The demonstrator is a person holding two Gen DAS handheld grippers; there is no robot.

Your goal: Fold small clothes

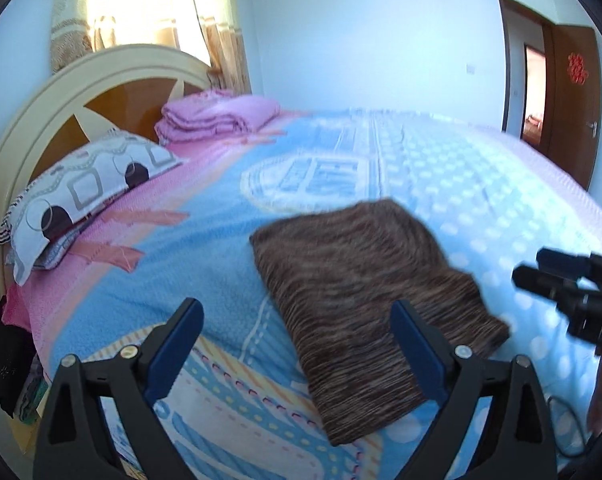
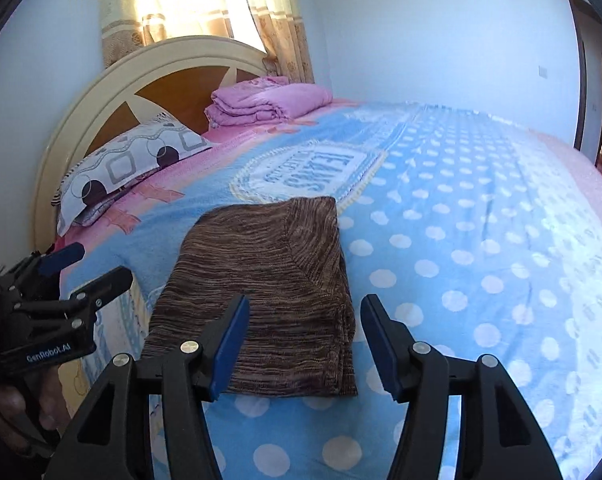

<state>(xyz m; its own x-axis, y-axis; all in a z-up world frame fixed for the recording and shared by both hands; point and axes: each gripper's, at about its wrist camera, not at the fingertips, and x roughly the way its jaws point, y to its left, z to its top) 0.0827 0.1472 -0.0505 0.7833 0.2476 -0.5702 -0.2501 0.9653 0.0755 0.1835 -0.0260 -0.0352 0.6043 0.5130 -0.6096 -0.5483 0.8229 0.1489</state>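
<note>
Brown knit garment [image 2: 269, 292] is lying folded near the bed's [image 2: 481, 260] edge, my left gripper [image 1: 297, 344] and right gripper [image 2: 305, 344] are hovering wide and empty, risking snagging it.

Folded brown knit garment [image 1: 365, 304] on blue blanket [image 1: 229, 280], left hand-held gripper [image 1: 297, 344] agape

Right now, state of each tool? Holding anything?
Left tool: open, holding nothing; the folded brown garment lies loose on the bed.
Right tool: open, holding nothing, above the garment's near edge.
</note>
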